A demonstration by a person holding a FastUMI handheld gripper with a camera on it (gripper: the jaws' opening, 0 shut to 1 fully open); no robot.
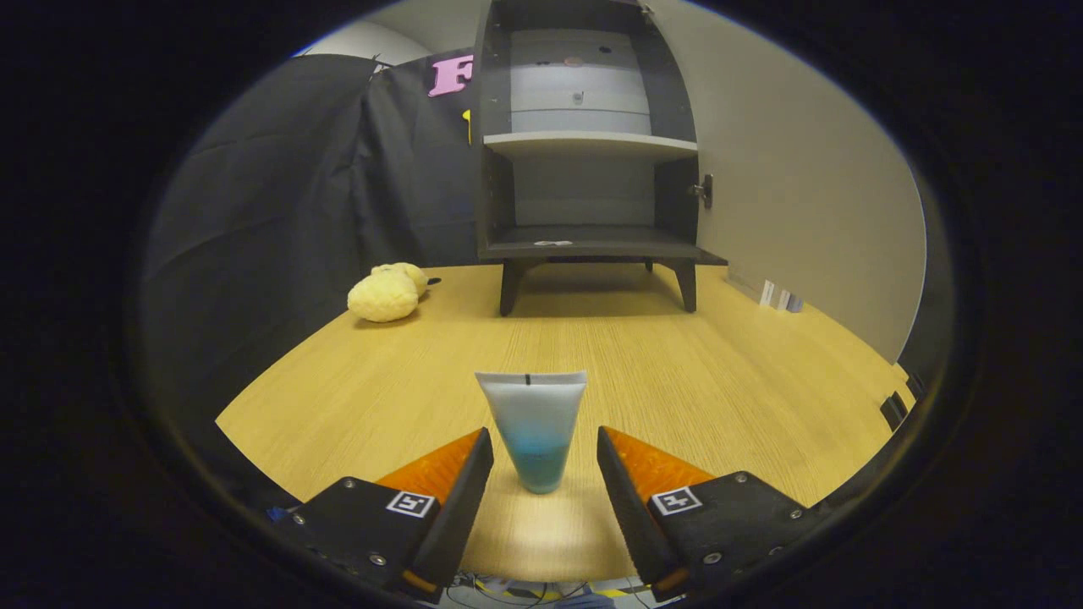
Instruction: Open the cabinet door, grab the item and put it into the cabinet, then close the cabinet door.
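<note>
Gripper view: gripper (pixel 541 452) spread around a translucent tube (pixel 533 427) (blue gel low), standing upright, untouched.

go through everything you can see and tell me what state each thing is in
cabinet door: swung open
cabinet: both shelves bare
tube: standing on its cap between the fingers, untouched
gripper: open, fingers flanking the tube
plush toy: lying on the table

Lighting: even, moderately bright, from overhead. Glare: pale sheen on tabletop (pixel 541 541) between the spread fingers of the claw (pixel 545 461). Shadows: soft, beneath cabinet (pixel 588 152) and beside plush toy (pixel 387 293). Distortion: strong fisheye bowing, darkening toward edges. Focus: sharp centrally, softer at rim.
</note>
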